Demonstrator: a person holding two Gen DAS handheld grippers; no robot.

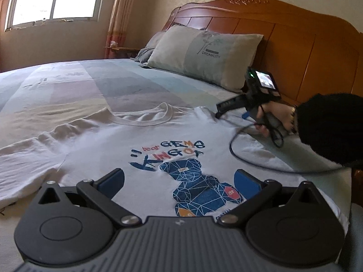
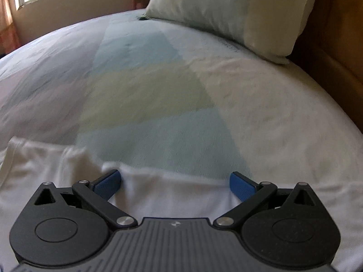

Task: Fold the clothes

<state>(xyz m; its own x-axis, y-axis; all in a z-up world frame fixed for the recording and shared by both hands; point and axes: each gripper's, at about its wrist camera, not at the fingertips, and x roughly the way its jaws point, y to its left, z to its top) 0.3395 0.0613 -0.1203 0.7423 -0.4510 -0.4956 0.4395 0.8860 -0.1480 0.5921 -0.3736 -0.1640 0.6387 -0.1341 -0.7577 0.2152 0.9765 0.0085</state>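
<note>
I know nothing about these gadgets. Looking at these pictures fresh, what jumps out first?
Most striking is the white T-shirt spread flat on the bed, its blue geometric bear print facing up. Over its near edge hangs the left tool, open, its blue pads wide apart. At the far shoulder a hand in a black sleeve holds the right tool, also open, below the pillow.

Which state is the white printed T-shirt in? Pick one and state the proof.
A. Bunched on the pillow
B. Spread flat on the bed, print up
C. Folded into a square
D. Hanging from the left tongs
B: the white printed T-shirt lies spread on the pastel patchwork bedspread with its blue bear print facing up, and the left tongs and right tongs are open, holding nothing.
</note>
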